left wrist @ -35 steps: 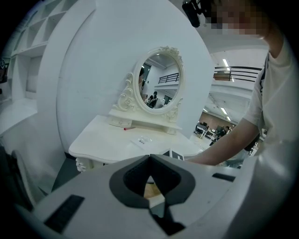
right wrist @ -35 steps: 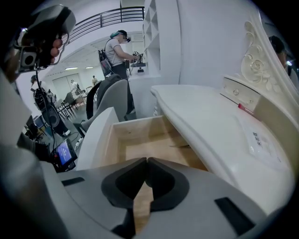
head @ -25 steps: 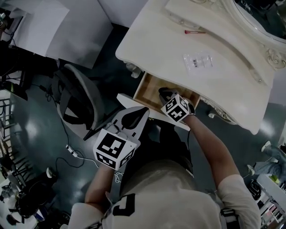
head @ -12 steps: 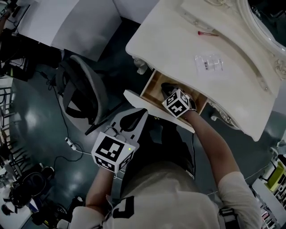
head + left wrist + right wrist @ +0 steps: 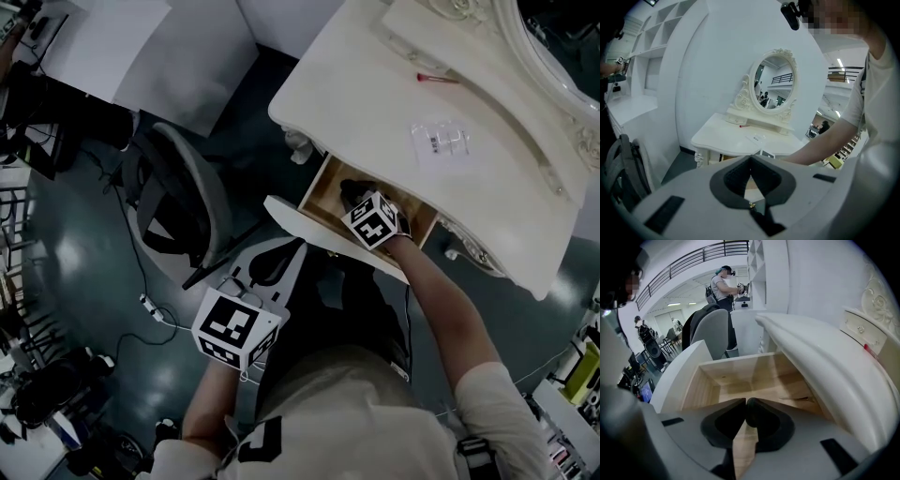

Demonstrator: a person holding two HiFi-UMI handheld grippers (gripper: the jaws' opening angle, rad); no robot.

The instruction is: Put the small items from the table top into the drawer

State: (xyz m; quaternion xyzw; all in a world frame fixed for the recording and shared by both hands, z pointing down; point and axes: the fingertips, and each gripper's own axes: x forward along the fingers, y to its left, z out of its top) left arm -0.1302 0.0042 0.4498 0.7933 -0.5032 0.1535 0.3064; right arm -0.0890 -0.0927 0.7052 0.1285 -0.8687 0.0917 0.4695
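The wooden drawer (image 5: 323, 192) of the white dressing table (image 5: 375, 84) stands pulled out. My right gripper (image 5: 350, 189) reaches down into it, jaws shut with nothing visible between them; in the right gripper view the gripper (image 5: 746, 402) hovers over the drawer floor (image 5: 740, 376), where a thin stick-like item (image 5: 806, 399) lies at the right. On the table top lie a red stick (image 5: 436, 78) and a clear packet (image 5: 441, 139). My left gripper (image 5: 292, 249) hangs shut and empty in front of the drawer, short of the table (image 5: 726, 136).
A grey chair with a backpack (image 5: 178, 202) stands left of the table. The oval mirror (image 5: 774, 79) rises at the table's back. A cable and plug (image 5: 150, 309) lie on the dark floor. The drawer's white front panel (image 5: 319, 230) juts toward me.
The head view has shifted, so the table sits further right. My right gripper has sunk a little into the drawer. The left gripper drifted slightly. Both stay shut.
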